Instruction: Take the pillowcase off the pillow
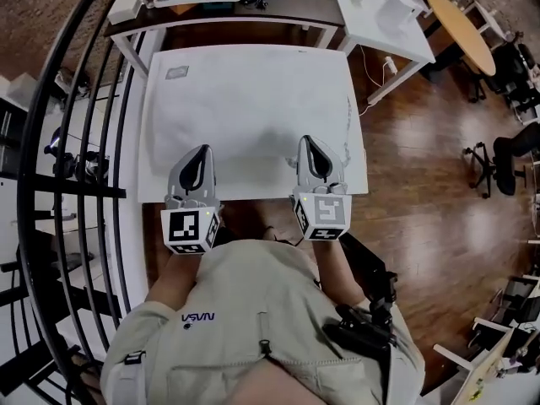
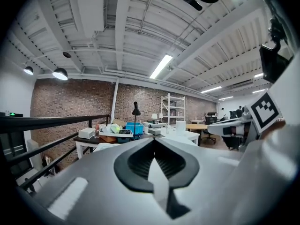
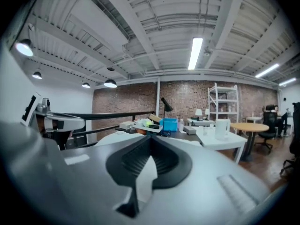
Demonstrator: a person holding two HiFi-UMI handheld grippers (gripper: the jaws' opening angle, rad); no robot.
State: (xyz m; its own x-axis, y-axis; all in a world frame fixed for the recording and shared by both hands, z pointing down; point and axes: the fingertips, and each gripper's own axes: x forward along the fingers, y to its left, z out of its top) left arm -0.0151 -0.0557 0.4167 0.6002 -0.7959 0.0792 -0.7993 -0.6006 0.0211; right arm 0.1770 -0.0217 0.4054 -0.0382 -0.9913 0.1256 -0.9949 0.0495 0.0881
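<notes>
A white pillow in its pillowcase lies flat and covers most of the white table in the head view. A small label sits at its far left corner, and a seam runs along its right edge. My left gripper and my right gripper are side by side over its near edge, both pointing level. In the left gripper view the left gripper is shut, with a strip of white pillowcase fabric pinched between the jaws. The right gripper is likewise shut on white fabric.
A black railing curves along the left. Behind the table stands a dark desk with a tray and clutter. A white table and a round wooden table are at the back right, and office chairs stand on the wooden floor.
</notes>
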